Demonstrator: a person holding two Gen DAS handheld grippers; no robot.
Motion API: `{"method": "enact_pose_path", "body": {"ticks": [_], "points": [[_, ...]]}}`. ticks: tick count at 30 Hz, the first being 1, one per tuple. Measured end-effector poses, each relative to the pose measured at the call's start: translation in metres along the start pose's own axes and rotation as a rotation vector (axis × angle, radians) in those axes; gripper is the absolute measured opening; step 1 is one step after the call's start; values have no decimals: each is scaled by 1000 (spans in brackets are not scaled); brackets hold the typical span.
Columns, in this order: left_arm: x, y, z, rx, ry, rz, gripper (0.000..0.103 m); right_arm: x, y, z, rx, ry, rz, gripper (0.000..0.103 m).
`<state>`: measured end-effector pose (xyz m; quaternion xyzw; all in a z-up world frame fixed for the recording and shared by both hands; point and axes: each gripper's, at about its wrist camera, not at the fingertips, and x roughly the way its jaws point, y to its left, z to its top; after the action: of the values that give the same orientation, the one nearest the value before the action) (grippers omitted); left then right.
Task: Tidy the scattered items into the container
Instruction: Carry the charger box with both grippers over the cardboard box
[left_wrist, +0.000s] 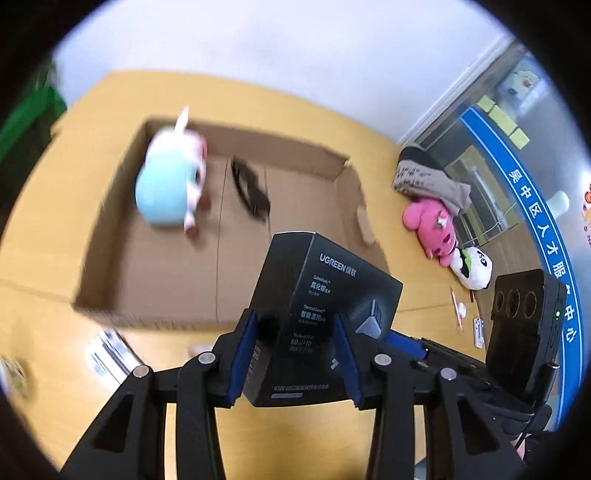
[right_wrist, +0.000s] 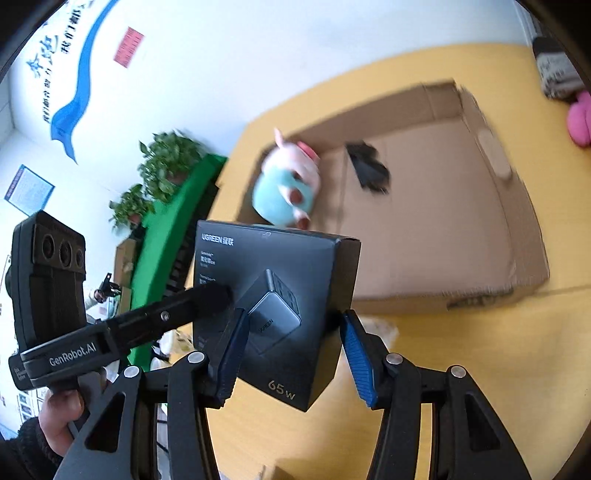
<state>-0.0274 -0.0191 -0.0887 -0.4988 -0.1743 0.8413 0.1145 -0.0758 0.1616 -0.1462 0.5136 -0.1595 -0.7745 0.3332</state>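
Spanning a white-walled room, yellow table (left_wrist: 369, 133) — both grippers (left_wrist: 295, 354) (right_wrist: 291, 354) clamp the black charger box (left_wrist: 325, 295).

Item count: one cardboard box (left_wrist: 354, 192); one black charger carton (left_wrist: 325, 295); three plush toys, namely blue-and-pink (left_wrist: 166, 184), pink (left_wrist: 430, 225), and panda (left_wrist: 474, 271); one black object (left_wrist: 251, 188) inside the box.

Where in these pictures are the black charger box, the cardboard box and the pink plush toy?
black charger box (right_wrist: 280, 280): right wrist view, on its front face with the charger picture.
cardboard box (left_wrist: 306, 146): left wrist view, on its far wall.
pink plush toy (left_wrist: 430, 225): left wrist view, on its body, on the table outside the box.
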Motion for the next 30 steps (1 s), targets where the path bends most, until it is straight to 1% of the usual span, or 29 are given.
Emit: {"method": "enact_pose_path", "body": {"ticks": [4,10,14,18,21,30], "points": [[-24,-6,18,25,-63,9,40,-14,20,18,-26,-53,25,56],[-55,-11,41,64,-136,15,40,-27,47,45,-58,-117,44,56],[-64,-6,52,68,-159,22,40,-33,64,59,-83,-142,45,56],[-63,10,60,49,-151,18,40,-22,74,69,-89,-138,45,56],[-55,25,64,39,-131,27,40,-4,76,75,-80,-121,45,56],[-13,81,77,-25,-59,30,40,66,70,85,-43,-28,27,56]]}}
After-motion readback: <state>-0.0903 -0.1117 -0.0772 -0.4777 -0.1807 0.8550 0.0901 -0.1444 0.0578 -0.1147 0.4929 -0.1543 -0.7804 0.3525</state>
